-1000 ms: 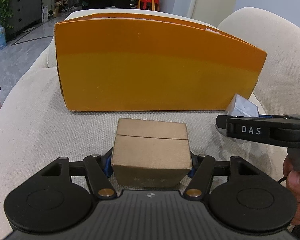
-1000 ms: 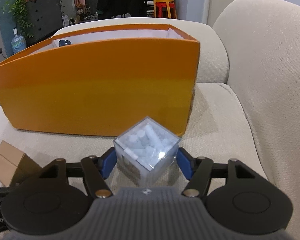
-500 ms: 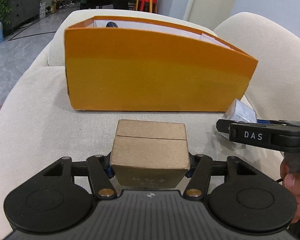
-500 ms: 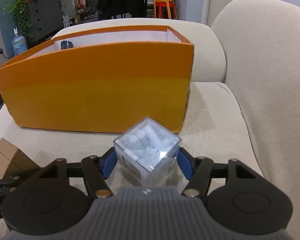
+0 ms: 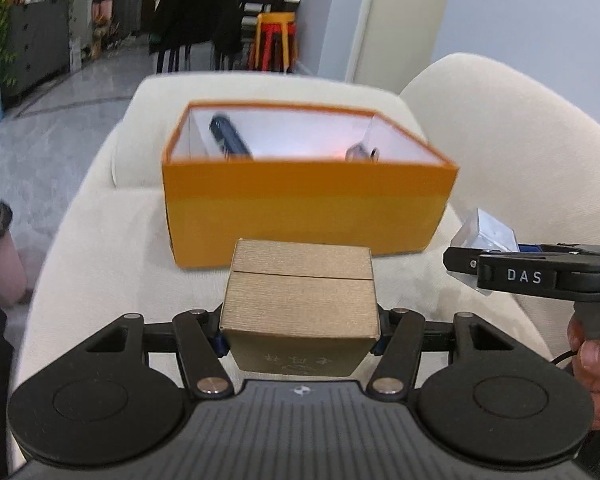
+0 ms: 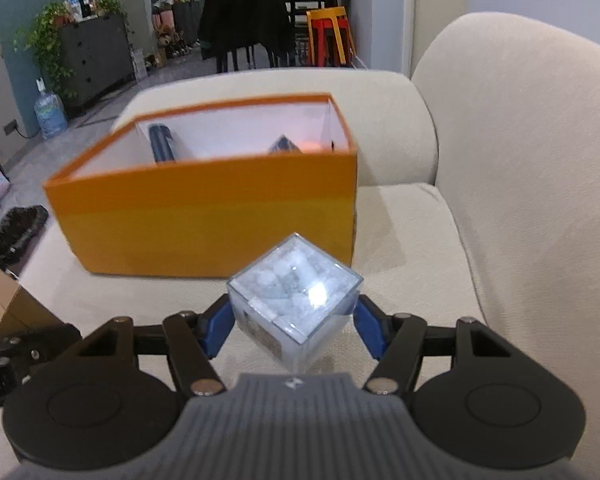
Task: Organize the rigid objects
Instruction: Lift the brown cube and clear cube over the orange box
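Observation:
My left gripper (image 5: 300, 336) is shut on a tan cardboard box (image 5: 300, 300) and holds it above the sofa seat, in front of the open orange box (image 5: 304, 208). My right gripper (image 6: 294, 324) is shut on a clear plastic cube (image 6: 296, 304) filled with white pieces, held corner-down before the orange box (image 6: 208, 224). The cube also shows in the left wrist view (image 5: 486, 232), at the right. Inside the orange box lie a dark blue object (image 5: 228, 136) and a small metal object (image 5: 362, 153).
The orange box stands on a cream sofa seat (image 6: 412, 248), with the backrest (image 6: 532, 160) to the right and an armrest (image 6: 380, 112) behind it. A grey floor (image 5: 40, 140), a dark cabinet and chairs lie beyond.
Both grippers have risen with their loads and drawn back from the orange box. The box's inside and its contents now show from above.

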The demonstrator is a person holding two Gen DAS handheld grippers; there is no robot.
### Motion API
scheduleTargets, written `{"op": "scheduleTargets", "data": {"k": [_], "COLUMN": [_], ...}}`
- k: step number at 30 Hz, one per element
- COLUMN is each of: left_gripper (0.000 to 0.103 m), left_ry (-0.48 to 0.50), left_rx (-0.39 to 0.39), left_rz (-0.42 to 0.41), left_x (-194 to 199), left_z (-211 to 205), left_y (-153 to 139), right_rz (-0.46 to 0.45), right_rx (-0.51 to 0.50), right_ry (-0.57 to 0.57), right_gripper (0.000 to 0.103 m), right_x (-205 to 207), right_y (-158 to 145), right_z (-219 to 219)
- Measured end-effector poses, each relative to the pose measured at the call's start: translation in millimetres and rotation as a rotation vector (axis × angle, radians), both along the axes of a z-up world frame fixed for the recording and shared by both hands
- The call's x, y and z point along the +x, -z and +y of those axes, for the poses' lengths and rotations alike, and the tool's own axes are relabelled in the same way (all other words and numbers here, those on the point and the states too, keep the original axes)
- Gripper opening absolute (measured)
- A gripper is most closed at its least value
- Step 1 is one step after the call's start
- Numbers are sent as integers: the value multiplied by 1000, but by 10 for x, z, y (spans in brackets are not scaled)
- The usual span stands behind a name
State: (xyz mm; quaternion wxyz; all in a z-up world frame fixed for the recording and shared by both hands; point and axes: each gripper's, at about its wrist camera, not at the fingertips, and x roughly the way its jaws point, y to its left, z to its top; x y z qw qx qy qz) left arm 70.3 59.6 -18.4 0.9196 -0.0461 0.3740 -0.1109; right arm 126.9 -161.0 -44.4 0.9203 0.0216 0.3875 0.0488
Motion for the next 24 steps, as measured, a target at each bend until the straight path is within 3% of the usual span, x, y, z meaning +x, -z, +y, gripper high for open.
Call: {"op": "scheduleTargets", "data": {"k": [12,17,24], "left_gripper": [68,68,68], "left_ry": [93,113,130], "left_rx": [18,13,7], "left_rz": [-111,-128,-173], "left_x": [-192,-9,380], "left_z": [91,101,98], "left_y": [-1016,-1226,-1510], "right_rz": [-111,-150,-202], "right_rx": [17,-1,-10], "right_ry": [-109,-165,-222], "right_gripper": [64,64,65], "right_x": [-474,-572,-353], "right_y": [-1057,-1442,-1900], "right_z": [-152,-177,-129]}}
